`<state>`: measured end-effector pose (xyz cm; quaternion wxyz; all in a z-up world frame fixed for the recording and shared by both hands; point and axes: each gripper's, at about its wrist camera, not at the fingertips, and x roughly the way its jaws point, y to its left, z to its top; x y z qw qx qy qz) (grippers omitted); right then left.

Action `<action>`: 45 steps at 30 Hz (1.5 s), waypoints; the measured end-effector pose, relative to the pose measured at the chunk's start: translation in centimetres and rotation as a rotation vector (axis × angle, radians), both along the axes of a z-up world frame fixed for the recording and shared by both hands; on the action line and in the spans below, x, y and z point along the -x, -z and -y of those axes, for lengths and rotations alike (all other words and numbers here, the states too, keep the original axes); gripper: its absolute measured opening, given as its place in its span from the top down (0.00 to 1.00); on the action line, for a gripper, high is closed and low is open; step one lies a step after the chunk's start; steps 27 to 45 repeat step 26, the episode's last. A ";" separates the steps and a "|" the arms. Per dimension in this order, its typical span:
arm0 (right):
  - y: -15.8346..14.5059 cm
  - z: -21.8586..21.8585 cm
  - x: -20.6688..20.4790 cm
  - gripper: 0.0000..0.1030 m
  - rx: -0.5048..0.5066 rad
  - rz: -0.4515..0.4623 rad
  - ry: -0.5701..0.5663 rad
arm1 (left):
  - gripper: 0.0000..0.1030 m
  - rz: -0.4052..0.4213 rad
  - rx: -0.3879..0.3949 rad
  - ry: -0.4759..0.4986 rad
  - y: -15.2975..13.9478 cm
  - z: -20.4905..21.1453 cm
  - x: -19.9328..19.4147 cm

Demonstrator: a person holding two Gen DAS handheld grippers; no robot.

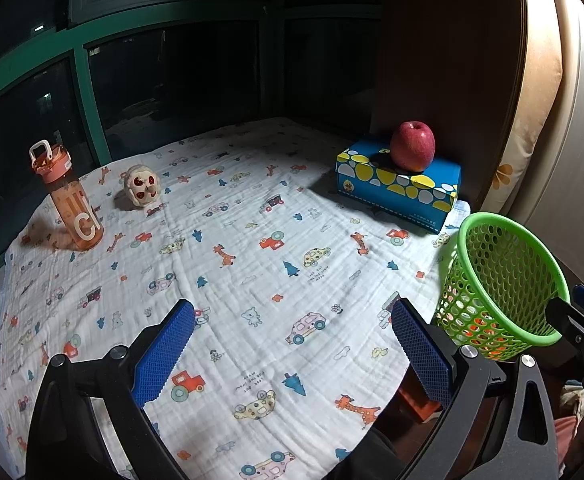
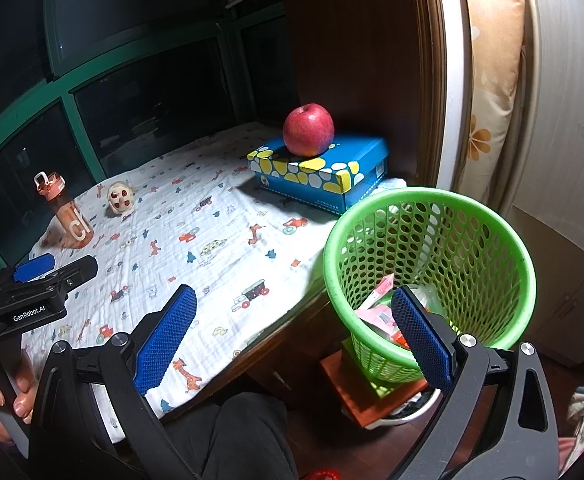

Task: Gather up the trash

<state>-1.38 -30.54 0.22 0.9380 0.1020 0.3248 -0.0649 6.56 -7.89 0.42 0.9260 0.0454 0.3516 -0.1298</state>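
Observation:
A green mesh trash basket [image 2: 432, 280] stands off the table's right front edge, with pink and red wrappers [image 2: 380, 312] inside; it also shows in the left wrist view [image 1: 504, 288]. My right gripper [image 2: 292, 320] is open and empty, its right finger over the basket's near rim. My left gripper [image 1: 292, 344] is open and empty, hovering over the patterned cloth [image 1: 231, 260] near the table's front. The left gripper also shows at the left of the right wrist view [image 2: 43, 276].
An orange water bottle [image 1: 67, 200] and a small skull-like toy [image 1: 141, 186] stand at the far left. A red apple [image 1: 412, 146] sits on a blue tissue box [image 1: 396, 188] at the far right. Dark windows are behind, a wooden cabinet on the right.

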 end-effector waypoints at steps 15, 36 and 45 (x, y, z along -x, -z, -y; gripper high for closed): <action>0.1 0.1 -0.1 0.06 -0.002 -0.003 -0.005 | 0.08 0.005 -0.007 -0.019 0.0 -0.2 0.0; 0.1 0.1 -0.3 0.06 -0.006 -0.003 -0.009 | 0.08 0.001 -0.011 -0.030 0.0 -0.2 0.0; 0.1 0.1 -0.3 0.06 -0.006 -0.003 -0.009 | 0.08 0.001 -0.011 -0.030 0.0 -0.2 0.0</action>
